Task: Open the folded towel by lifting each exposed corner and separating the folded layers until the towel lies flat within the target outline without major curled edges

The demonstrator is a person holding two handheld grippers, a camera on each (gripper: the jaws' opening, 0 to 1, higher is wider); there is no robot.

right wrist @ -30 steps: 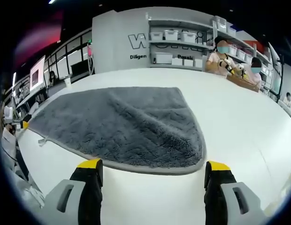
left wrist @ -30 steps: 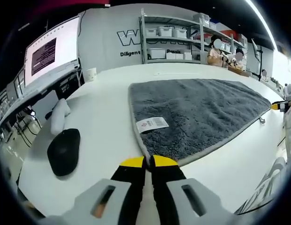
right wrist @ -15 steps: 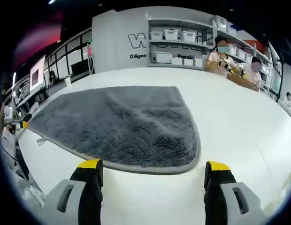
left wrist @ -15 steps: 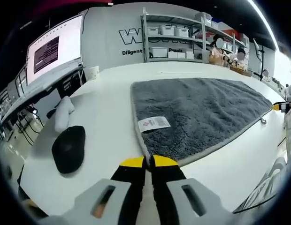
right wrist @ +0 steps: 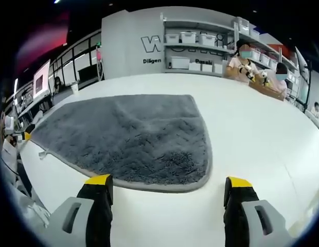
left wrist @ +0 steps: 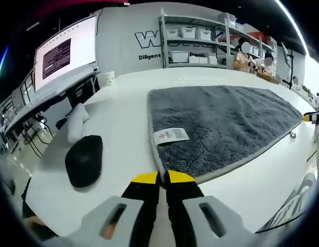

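A grey fluffy towel (left wrist: 221,121) lies spread on the white table (left wrist: 118,123), with a white label (left wrist: 171,135) near its close corner. My left gripper (left wrist: 163,177) is shut on that near corner's edge. In the right gripper view the same towel (right wrist: 134,134) lies flat, its rounded corner just beyond my right gripper (right wrist: 170,186), which stands open with nothing between its yellow-tipped jaws. The left gripper (right wrist: 27,137) peeks in at the far left edge there.
A black computer mouse (left wrist: 83,159) and a white roll (left wrist: 75,121) lie left of the towel. Shelves with white bins (left wrist: 193,46) line the back wall. People sit at a far table (right wrist: 252,67). A screen (left wrist: 67,51) stands at left.
The towel has been dragged toward the left gripper's side: in the right gripper view its rounded corner has slid left and flattened. The left gripper view has shifted slightly; the mouse appears nearer.
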